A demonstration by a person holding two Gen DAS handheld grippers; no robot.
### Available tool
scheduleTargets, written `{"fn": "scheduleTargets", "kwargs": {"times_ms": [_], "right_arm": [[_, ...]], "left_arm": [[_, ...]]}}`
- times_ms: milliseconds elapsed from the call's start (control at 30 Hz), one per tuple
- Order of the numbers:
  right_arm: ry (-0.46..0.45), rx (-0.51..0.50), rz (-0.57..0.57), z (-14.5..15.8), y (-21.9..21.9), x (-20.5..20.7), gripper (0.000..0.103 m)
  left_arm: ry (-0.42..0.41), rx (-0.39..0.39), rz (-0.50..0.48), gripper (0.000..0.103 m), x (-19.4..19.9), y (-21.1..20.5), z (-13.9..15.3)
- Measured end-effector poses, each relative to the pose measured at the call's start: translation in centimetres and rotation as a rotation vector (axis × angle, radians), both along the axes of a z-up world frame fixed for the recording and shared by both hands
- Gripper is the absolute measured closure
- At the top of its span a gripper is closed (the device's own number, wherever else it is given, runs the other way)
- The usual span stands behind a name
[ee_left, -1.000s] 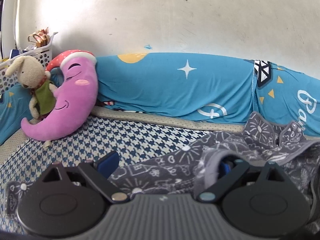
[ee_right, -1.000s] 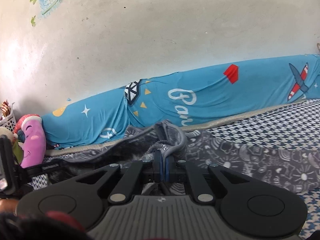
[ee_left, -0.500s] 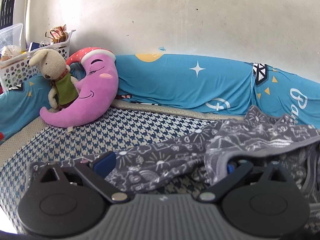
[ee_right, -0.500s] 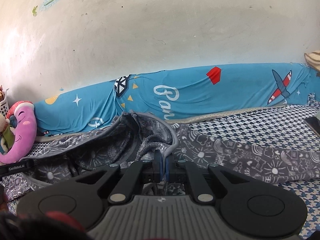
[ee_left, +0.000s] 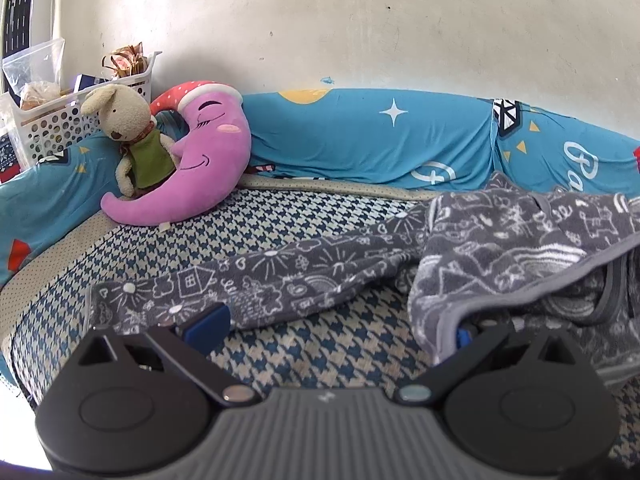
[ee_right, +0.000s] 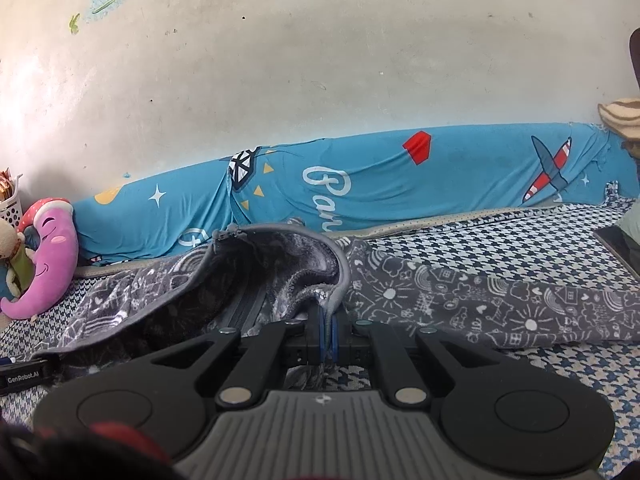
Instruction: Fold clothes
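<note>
On the houndstooth bed cover [ee_left: 320, 220] the grey patterned garment [ee_left: 280, 280] is lying half spread. The right gripper [ee_right: 328, 344] is pinching its collar edge, probably to lift it. The left gripper [ee_left: 332, 328], jaws just opening wide, is holding nothing.

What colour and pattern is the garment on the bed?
The garment is dark grey with white doodle drawings, seen best in the right wrist view.

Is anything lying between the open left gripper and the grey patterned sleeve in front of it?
Nothing visible: the left gripper, jaws wide, faces the sleeve across bare houndstooth bedcover.
</note>
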State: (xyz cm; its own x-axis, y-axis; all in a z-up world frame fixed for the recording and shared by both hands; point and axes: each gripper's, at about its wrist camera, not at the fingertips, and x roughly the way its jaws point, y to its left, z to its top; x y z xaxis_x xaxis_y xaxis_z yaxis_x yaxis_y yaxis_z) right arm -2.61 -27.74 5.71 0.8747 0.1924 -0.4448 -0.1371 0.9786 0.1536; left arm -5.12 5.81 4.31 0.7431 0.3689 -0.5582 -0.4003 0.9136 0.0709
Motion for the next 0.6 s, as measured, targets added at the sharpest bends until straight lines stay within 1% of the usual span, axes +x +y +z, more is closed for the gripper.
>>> {"fn": "scheduleTargets", "kwargs": {"times_ms": [367,600], "right_arm": [[0.043,-0.036,0.046,-0.8,0.1,-2.4,0.097],[0.056,-0.069,0.065,-1.2,-0.1,-3.7,0.096]], "left_arm": [[0.061,-0.016,-0.034,0.000,-3.2,-0.2,-1.6],[0.060,-0.038,-0.026,0.000,-5.4,0.4,-1.8]]}}
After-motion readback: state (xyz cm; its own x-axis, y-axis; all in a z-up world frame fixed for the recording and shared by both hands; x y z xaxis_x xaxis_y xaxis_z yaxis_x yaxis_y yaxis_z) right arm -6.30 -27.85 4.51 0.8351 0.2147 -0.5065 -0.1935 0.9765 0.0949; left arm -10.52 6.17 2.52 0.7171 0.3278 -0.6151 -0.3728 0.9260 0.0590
